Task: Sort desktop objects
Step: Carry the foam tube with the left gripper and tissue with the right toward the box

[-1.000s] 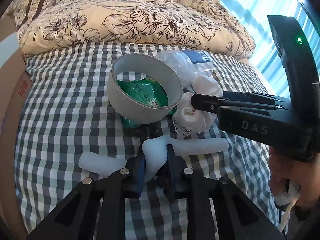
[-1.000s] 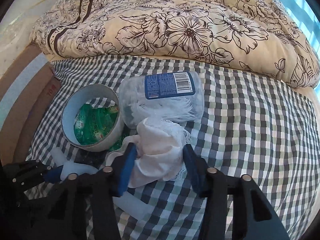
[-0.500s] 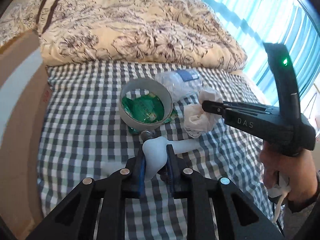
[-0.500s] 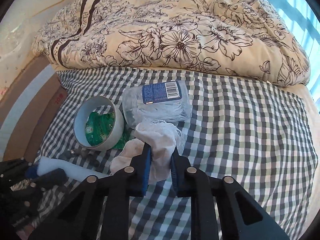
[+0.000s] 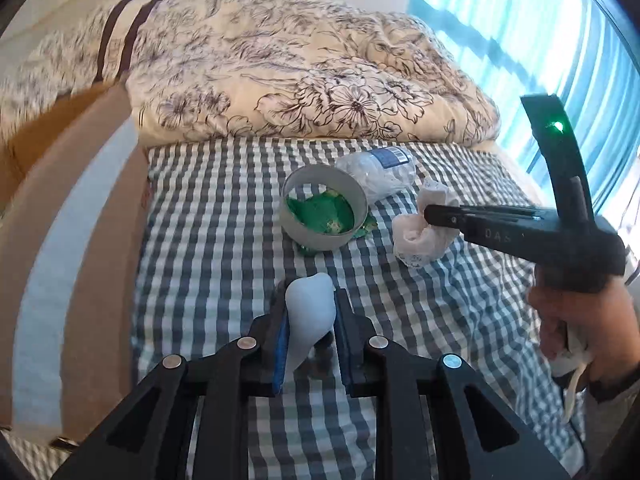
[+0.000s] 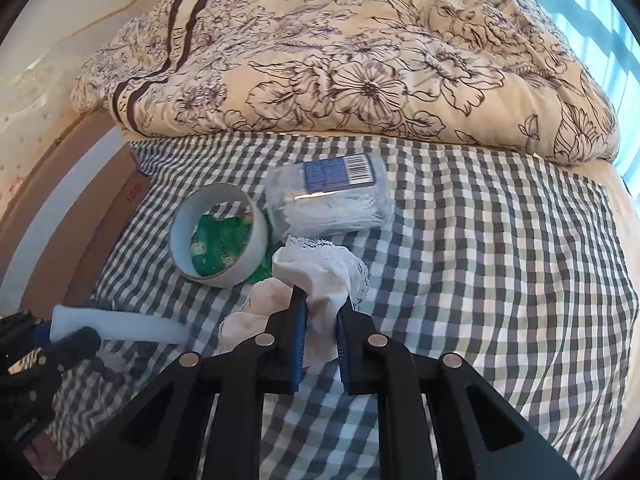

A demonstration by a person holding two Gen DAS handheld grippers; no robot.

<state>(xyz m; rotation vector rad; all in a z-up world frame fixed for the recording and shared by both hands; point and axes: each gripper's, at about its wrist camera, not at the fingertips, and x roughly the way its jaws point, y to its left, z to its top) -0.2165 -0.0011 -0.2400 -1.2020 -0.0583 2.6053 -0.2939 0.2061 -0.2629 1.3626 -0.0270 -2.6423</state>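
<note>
In the left wrist view, the left gripper [image 5: 310,316] was closed on a pale blue foam tube [image 5: 308,312], soft and rounded at its tip, raised above the checked sheet [image 5: 208,240]. Beyond it lay a wide grey tape roll [image 5: 322,212] with a crinkled green packet [image 5: 320,214] inside its ring, and a clear plastic tub [image 5: 376,170] on its side just behind. To the right, the right gripper [image 5: 430,214], held by a hand [image 5: 580,320], pinched a bunched white lace-edged cloth [image 5: 420,236].

In the right wrist view, the right gripper [image 6: 320,300] was clamped narrowly on the white lace-edged cloth [image 6: 320,276], its frilled edge spilling past both pads. The pale blue foam tube [image 6: 120,326] ran smooth and cylindrical at lower left, its end in the left gripper [image 6: 64,340]. The floral quilt [image 6: 360,60] was heaped behind.
</note>
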